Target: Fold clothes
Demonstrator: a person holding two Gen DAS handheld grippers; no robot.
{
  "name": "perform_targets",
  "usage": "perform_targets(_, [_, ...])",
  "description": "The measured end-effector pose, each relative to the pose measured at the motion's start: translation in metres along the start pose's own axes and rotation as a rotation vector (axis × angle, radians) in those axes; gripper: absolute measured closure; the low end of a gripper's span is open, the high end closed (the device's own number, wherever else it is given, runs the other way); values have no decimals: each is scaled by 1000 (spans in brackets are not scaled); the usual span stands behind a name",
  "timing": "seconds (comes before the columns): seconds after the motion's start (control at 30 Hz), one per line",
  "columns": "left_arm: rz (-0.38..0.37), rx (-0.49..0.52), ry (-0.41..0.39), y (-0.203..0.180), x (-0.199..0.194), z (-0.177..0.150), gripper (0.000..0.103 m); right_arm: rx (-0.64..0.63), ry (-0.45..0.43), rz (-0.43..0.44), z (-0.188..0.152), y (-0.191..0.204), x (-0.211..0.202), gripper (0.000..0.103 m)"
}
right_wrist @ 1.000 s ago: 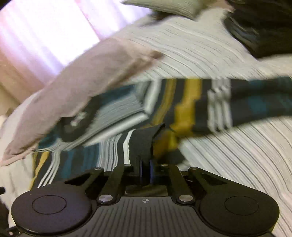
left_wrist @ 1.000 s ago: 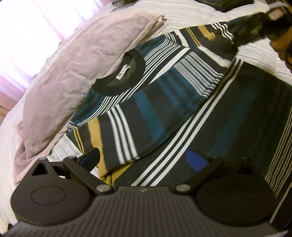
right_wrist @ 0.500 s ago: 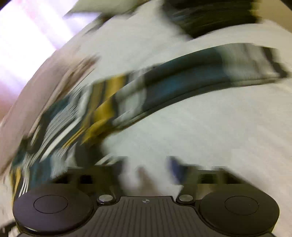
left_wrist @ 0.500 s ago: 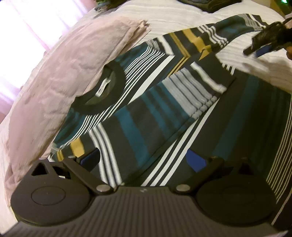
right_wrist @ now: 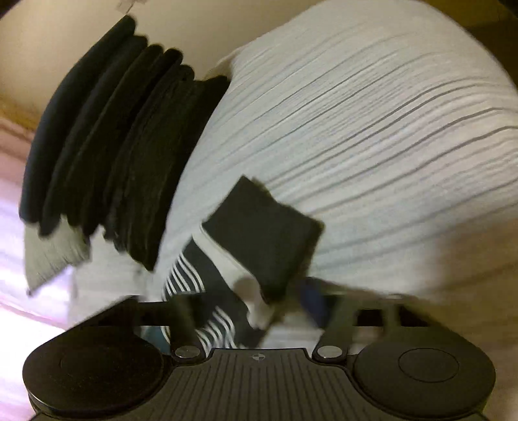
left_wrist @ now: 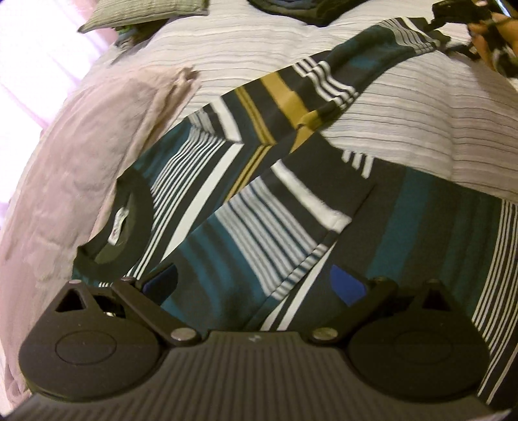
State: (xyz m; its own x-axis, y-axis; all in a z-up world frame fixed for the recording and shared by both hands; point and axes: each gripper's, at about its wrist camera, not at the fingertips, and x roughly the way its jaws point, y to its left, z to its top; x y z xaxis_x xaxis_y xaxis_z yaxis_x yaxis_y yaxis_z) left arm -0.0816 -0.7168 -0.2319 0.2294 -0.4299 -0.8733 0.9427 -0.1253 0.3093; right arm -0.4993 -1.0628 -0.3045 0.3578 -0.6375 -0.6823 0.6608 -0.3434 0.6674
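The striped shirt (left_wrist: pixel 291 226) lies spread on the ribbed white bedspread (left_wrist: pixel 421 113), seen first from the left wrist camera: its dark collar (left_wrist: pixel 129 226) sits at about 9 o'clock, against a pinkish pillow (left_wrist: pixel 64 162), and one sleeve is folded across the body. The other sleeve (left_wrist: pixel 356 77) runs out towards 1 o'clock, where its cuff meets the right gripper (left_wrist: pixel 453 16) and a hand (left_wrist: pixel 492 39) at the frame's edge. The left gripper (left_wrist: pixel 255 285) hovers over the shirt body at 6 o'clock, jaws spread wide, holding nothing. A grey cushion (left_wrist: pixel 145 13) lies at 11 o'clock. From the right wrist camera, which is blurred, the right gripper (right_wrist: pixel 246 311) sits at 6 o'clock with its jaws apart. The dark sleeve cuff (right_wrist: pixel 265 233) lies on the bedspread (right_wrist: pixel 388 129) just ahead of the fingers, the striped cloth trailing back between them; whether either finger touches it cannot be told. A stack of dark folded clothes (right_wrist: pixel 106 145) stands at 10 o'clock, just beside the cuff.
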Motion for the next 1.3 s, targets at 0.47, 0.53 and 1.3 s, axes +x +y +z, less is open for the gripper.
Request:
perform_targets(0.47, [90,-171,-33,40,-33,-48,4,-947,-145,231,-180,268,-108,94])
perform_targets(0.53, [122,-231,-31,56,-44,-68,4,-1062,-122,386,-252,317,-128,94])
perform_targets(1.3, [296,-63,-26,174,-1,-173,39,-1552,245,170,-444,277,-68,15])
